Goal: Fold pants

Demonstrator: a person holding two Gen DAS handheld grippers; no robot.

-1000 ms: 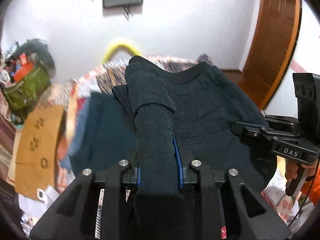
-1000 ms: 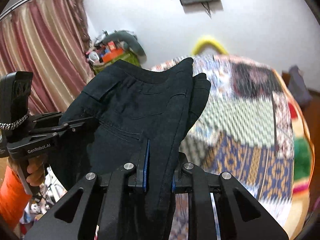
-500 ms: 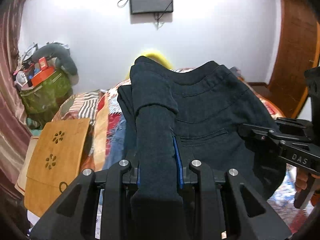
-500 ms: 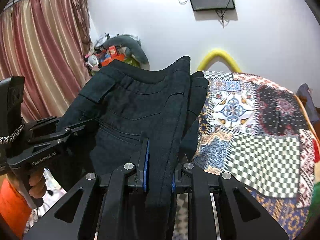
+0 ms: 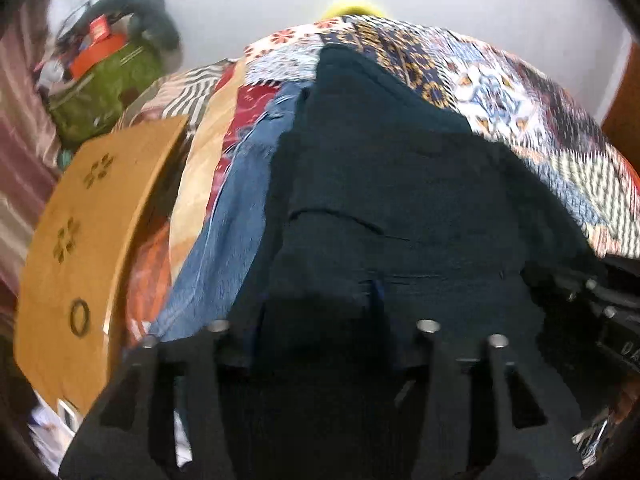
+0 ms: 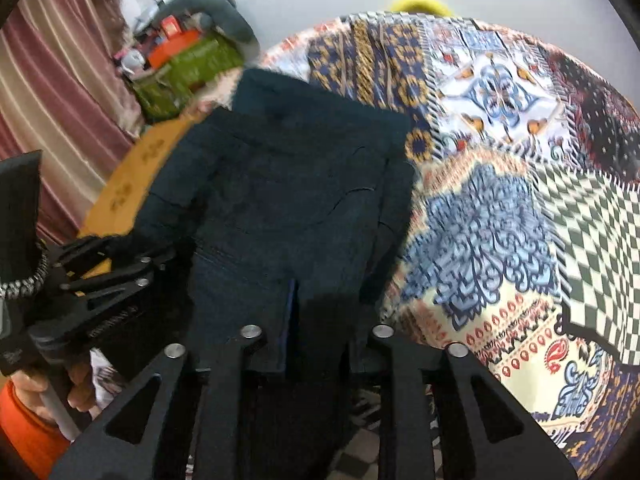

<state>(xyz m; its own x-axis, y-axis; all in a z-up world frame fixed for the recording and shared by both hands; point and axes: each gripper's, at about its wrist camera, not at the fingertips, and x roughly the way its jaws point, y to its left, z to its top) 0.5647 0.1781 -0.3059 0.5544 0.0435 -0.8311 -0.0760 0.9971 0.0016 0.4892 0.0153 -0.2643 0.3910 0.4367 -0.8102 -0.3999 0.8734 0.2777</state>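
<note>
Dark navy pants (image 5: 380, 168) lie folded on the patchwork bedspread (image 5: 520, 92), waistband end towards me. My left gripper (image 5: 316, 308) is low over their near edge. Its jaws are opening and stand wide, with cloth slack between them. In the right wrist view the same pants (image 6: 288, 168) rest on the bedspread (image 6: 500, 200). My right gripper (image 6: 324, 304) is opening too, its blue pads apart with a fold of the pants loose between them. The left gripper (image 6: 100, 280) shows there at the pants' left edge, held by a hand in an orange sleeve (image 6: 24, 432).
A blue denim garment (image 5: 240, 216) lies left of the pants. A wooden board (image 5: 92, 248) leans off the bed's left side, and a green bag (image 5: 104, 88) piled with clutter stands beyond it. A curtain (image 6: 60, 80) hangs at the left. Open bedspread stretches to the right.
Both grippers came down and forward, bringing the raised pants flat onto the bed. Both pairs of jaws have spread, the left widely, and no longer pinch the cloth.
</note>
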